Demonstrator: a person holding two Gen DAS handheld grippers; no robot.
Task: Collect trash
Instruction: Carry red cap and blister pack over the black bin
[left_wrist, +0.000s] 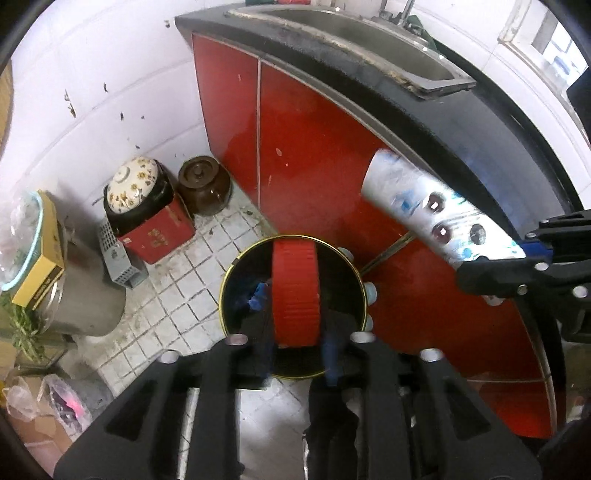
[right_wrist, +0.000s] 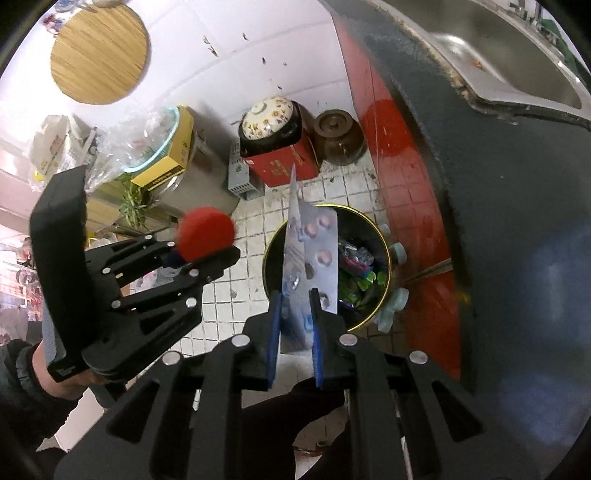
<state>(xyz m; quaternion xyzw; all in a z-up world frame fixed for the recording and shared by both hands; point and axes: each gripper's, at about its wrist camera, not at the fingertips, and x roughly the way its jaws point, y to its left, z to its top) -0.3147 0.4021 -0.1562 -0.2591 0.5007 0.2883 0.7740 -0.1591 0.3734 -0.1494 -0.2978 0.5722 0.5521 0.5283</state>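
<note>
Bin (right_wrist: 384, 236): round, dark, gold-rimmed, on the tiled floor (right_wrist: 229, 295) beside the red cabinet front (left_wrist: 314, 155); already partly filled with coloured wrappers (right_wrist: 360, 273).

Red cap (left_wrist: 295, 291): ribbed plastic lid, seen edge-on between the fingers of the left gripper (left_wrist: 297, 321), directly over the bin mouth in the left wrist view; placed there, presumably, for a straight drop.

Left jaws: standing apart, cap between them with dark gaps showing on either side; pads apparently no longer pressing. Whether the cap is already falling or resting on one finger: cannot tell.

Blister pack (right_wrist: 314, 258): silver foil pill sheet, folded lengthwise, several pockets visible; lower end pinched, the rest projecting forward over the bin's near rim.

Right gripper (right_wrist: 295, 325): blue pads (right_wrist: 275, 332) nearly together, clamped on the foil's lower end. Thin sheet, so a narrow grip suffices.

Pose, left: gripper pointing steeply down at the bin; a bare hand and dark sleeve (right_wrist: 22, 373) at its grip, seen in the right wrist view.

Pose, right: likewise pitched steeply down, just beside the left, both converging on the same opening.

Step judged: release over bin. Cap first, foil not yet let go.

Risk: folded foil wide and light, may catch on the rim or flutter onto tiles.
</note>
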